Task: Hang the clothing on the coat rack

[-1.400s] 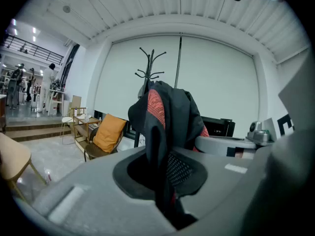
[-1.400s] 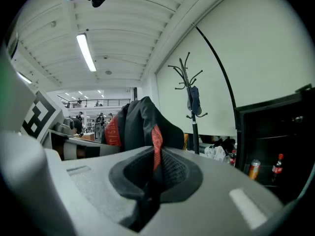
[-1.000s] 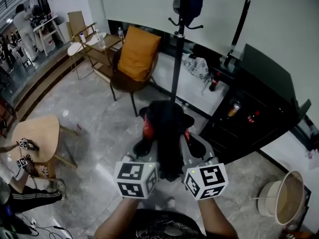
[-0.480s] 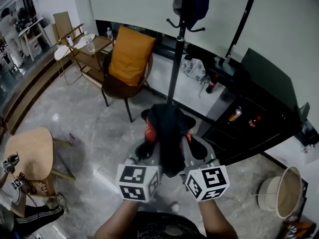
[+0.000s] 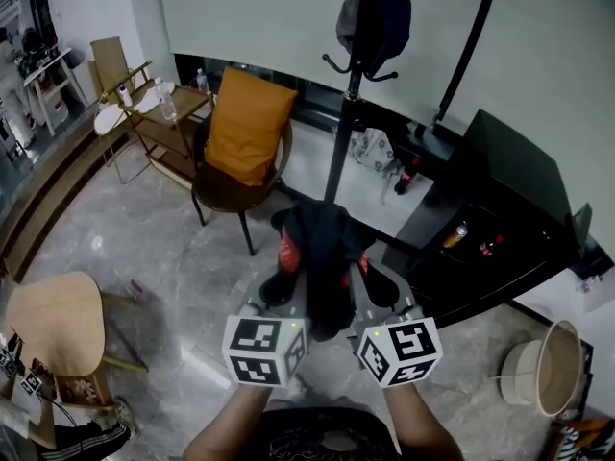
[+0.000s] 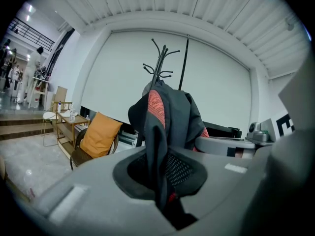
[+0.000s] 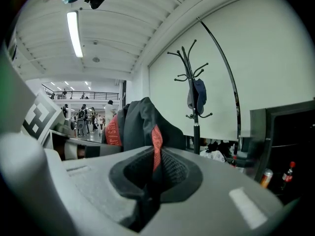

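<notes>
My left gripper (image 5: 286,282) and right gripper (image 5: 360,277) were side by side in front of me, and between them they carried the black jacket (image 5: 322,253) with its red lining, bunched into a heap above the marble floor (image 5: 173,248). In the left gripper view my jaws (image 6: 162,181) were pinched tight on a dark fold of the jacket (image 6: 167,114), which rose straight up out of them. In the right gripper view the jaws (image 7: 152,181) were likewise clamped on a fold with a red strip, and the rest of the jacket (image 7: 138,124) was piled just beyond. The jacket was not on any hook. The coat rack (image 5: 344,113) stood just past it, with a dark cap (image 5: 377,19) hanging from one upper hook. Left of the rack stood a chair (image 5: 226,176) holding an orange cushion (image 5: 247,123), and farther left a small wooden shelf stand (image 5: 159,113) with clear bottles (image 5: 165,99) on top. On my right a black cabinet (image 5: 500,176) had an open compartment with a can (image 5: 455,233) and a red bottle (image 5: 487,249) inside. A round white bin (image 5: 548,382) sat at the far right, and I could not tell what was in it.
</notes>
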### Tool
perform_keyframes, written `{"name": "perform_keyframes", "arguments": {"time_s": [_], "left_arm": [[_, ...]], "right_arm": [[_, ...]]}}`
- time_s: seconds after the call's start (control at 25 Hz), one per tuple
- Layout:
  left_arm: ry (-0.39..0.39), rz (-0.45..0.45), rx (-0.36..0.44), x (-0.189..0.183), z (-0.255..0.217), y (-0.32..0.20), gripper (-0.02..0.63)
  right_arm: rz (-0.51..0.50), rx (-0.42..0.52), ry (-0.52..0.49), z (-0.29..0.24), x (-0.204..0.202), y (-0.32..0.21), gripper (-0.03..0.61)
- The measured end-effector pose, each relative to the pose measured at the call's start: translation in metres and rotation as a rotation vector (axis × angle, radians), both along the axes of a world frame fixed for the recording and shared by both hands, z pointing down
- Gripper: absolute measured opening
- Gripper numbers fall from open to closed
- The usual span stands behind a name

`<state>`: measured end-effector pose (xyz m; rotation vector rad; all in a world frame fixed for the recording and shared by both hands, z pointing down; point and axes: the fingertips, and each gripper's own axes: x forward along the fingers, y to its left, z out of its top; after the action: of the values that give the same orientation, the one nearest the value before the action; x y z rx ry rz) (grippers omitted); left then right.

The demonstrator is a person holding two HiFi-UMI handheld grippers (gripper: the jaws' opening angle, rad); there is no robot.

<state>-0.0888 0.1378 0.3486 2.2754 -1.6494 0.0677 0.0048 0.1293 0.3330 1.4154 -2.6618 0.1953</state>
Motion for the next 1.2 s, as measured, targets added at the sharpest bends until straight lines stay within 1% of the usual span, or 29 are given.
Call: {"name": "perform_keyframes", "arguments": {"time_s": [0.24,0.4,0.56,0.84,1.2], "left_arm": [[0.005,0.002,0.018,-0.010,-0.007,-0.012,0.035],[0.002,0.008,0.014,-0.009,-0.004,-0.017,0.035],[-0.014,0.016,0.005,-0.003,0.001,-0.028,0.035],[-0.037,0.032,-0.005,0.015,0.001,-0.060,0.035],[-0.056,0.021,-0.003,0.039,-0.002,-0.118,0.035]], "right_arm": [[0.000,0.017,0.011,-0.007,-0.009,-0.010,0.026],[0.001,0.021,0.009,-0.004,-0.010,-0.013,0.025],[0.008,0.021,-0.006,0.000,-0.003,-0.024,0.025],[0.020,0.022,-0.028,0.000,0.013,-0.058,0.025],[0.008,0.027,-0.049,-0.002,0.038,-0.119,0.025]]}}
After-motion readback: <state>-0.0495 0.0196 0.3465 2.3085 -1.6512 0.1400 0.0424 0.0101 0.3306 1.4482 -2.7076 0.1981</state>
